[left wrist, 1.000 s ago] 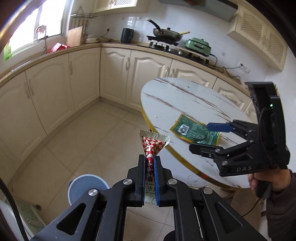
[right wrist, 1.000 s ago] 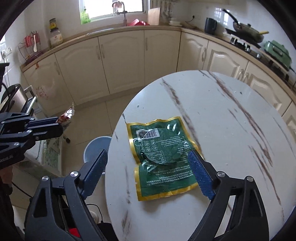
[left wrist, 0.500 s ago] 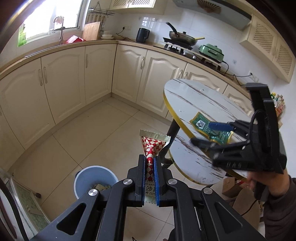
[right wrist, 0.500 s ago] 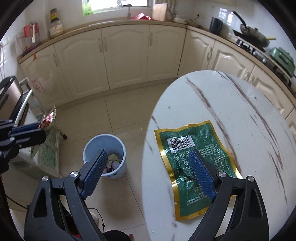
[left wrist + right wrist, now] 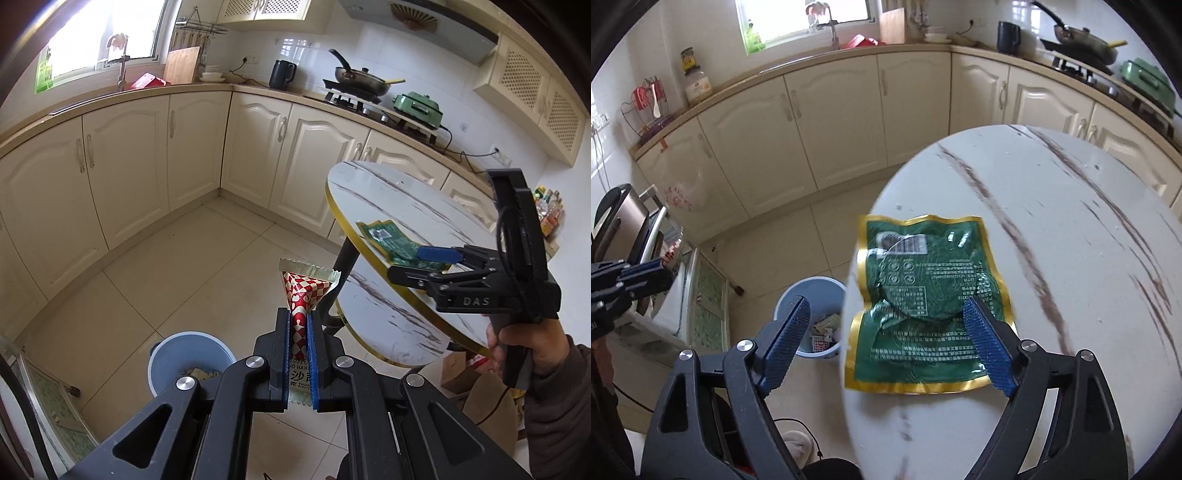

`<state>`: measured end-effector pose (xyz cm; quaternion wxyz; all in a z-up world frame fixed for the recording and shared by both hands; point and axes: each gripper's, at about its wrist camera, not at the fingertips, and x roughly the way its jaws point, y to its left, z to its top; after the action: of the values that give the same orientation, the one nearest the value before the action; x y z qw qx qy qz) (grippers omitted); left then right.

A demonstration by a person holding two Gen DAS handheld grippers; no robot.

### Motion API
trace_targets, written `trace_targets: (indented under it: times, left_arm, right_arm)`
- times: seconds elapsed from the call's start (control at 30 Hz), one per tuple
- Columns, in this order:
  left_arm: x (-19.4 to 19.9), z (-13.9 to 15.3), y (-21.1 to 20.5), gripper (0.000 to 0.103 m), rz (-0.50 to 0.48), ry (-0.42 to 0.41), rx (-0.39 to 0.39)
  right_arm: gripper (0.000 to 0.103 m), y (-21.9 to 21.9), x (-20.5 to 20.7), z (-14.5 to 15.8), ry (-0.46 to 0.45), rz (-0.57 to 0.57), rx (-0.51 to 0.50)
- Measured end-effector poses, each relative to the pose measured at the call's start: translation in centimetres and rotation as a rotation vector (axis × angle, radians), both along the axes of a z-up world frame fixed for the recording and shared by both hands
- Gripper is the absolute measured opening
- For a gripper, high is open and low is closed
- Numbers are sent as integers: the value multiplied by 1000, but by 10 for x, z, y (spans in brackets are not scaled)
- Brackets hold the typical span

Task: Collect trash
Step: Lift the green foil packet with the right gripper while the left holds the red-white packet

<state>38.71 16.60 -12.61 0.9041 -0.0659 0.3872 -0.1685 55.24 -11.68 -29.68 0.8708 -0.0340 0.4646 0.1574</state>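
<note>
My left gripper [image 5: 298, 321] is shut on a red-and-white checked snack wrapper [image 5: 304, 291] and holds it upright over the floor, just right of a blue bin [image 5: 184, 354] with trash in it. A green and gold packet [image 5: 923, 295] lies flat at the left edge of the round marble table [image 5: 1071, 221]. My right gripper [image 5: 886, 308] hangs over the packet with its jaws opening. One pad is above the packet and the other is past the table's edge, over the bin [image 5: 812, 291]. Neither pad presses on the packet.
Cream kitchen cabinets [image 5: 129, 166] run along the back and left, with a stove and pan [image 5: 358, 77] on the counter. A metal rack and an appliance [image 5: 624, 221] stand at the left. Cardboard boxes [image 5: 458, 369] lie under the table. The tiled floor around the bin is open.
My left gripper has carried the wrapper away from the table, and the bin now shows just below and left of it. The right gripper has stayed wide over the green packet.
</note>
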Motion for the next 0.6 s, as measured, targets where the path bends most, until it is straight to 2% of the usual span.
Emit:
trace_targets:
  times: [0.33, 0.43, 0.53, 0.6]
  left_arm:
    - [3, -1, 7, 5, 21, 12, 6]
    - [6, -2, 8, 5, 18, 13, 3]
    - [10, -6, 7, 5, 17, 14, -2]
    - [10, -12, 8, 5, 21, 18, -9]
  right_arm:
    - [94, 46, 36, -7, 0, -93, -212]
    - [94, 48, 40, -6, -12, -120, -202]
    - [82, 49, 36, -5, -47, -129, -231]
    - [62, 48, 29, -4, -80, -148, -262]
